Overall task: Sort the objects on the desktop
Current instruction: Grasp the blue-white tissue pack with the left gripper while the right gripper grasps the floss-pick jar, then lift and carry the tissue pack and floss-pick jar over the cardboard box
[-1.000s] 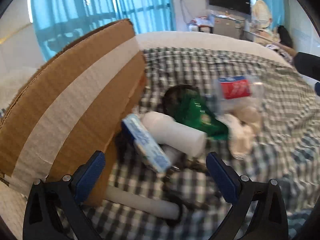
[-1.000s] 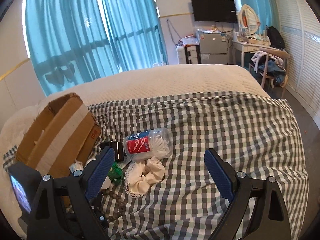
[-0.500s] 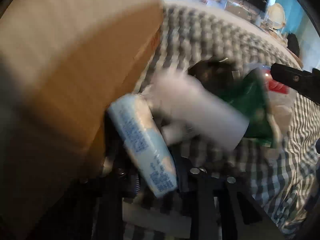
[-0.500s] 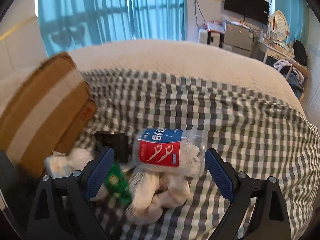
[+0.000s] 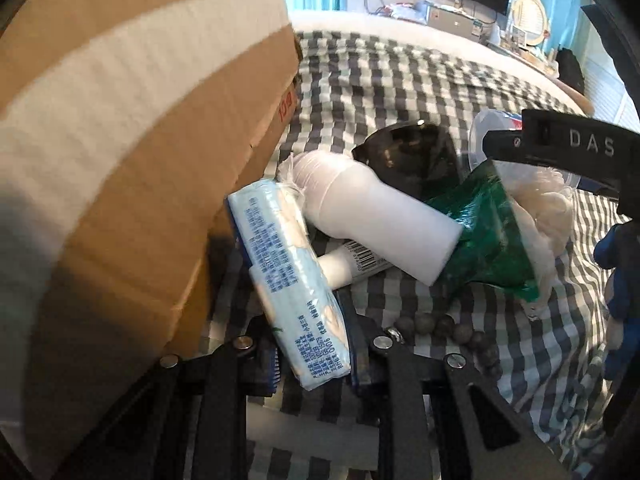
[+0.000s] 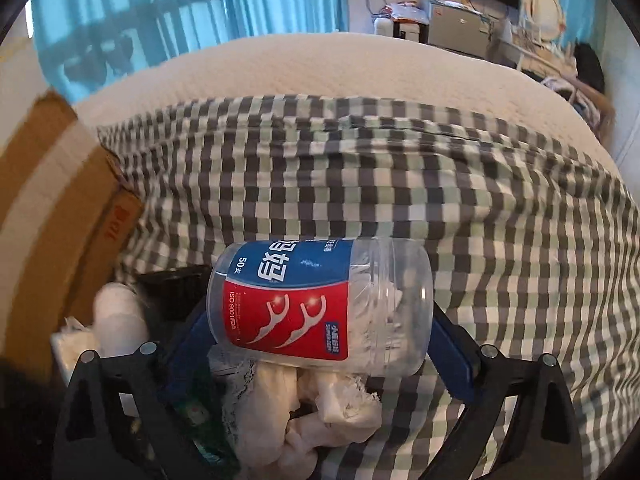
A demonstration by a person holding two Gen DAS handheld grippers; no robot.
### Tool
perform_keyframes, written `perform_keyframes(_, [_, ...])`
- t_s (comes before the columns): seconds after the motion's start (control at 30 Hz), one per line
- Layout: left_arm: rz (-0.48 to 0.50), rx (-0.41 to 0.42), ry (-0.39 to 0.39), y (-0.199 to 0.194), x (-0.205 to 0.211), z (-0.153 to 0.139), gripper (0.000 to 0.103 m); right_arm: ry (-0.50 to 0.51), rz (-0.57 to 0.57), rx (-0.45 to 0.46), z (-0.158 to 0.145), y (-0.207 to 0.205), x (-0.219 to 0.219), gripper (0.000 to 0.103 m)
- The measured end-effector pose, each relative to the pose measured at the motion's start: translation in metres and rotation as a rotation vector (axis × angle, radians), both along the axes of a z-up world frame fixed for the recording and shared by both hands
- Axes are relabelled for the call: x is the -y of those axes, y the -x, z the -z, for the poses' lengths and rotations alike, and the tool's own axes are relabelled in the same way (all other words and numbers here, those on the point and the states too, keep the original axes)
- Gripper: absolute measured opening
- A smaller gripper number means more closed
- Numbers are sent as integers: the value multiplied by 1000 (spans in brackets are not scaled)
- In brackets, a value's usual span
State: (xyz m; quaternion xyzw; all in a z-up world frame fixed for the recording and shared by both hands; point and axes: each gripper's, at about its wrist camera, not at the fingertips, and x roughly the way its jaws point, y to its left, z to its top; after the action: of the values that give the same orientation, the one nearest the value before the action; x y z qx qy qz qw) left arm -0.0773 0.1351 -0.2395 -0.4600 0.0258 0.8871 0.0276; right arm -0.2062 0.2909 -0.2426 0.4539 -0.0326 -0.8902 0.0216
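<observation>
Daylight through blue curtains (image 6: 168, 20); fisheye-warped edges, slight blur

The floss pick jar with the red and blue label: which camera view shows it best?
The right wrist view: the floss pick jar lies on its side, whole and centred between the right gripper pads. The left wrist view shows only part of its clear rim behind the right gripper.

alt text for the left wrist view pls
The left claw is closed on a pale blue tissue pack beside a taped cardboard box. Behind it on the checked cloth lie a white bottle, green packet and beads.
</observation>
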Motion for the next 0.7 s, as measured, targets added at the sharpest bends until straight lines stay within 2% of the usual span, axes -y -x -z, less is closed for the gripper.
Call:
perform_keyframes(0.23, [44,-105,14,-23,-2,-23,21,98,68,-75,-27,-29,-22,96])
perform_keyframes(0.4, [77,-207,16,-45,3,-47,21,163,113,-169,-52,-67,-23,96])
perform_keyframes(0.53, [102,-301,29,-65,7,-70,21,123,128,-259,-72,-90,-18,96])
perform_keyframes(0.7, [119,-374,-18,-75,3,-97,21,89,156,-384,-98,-138,-19,96])
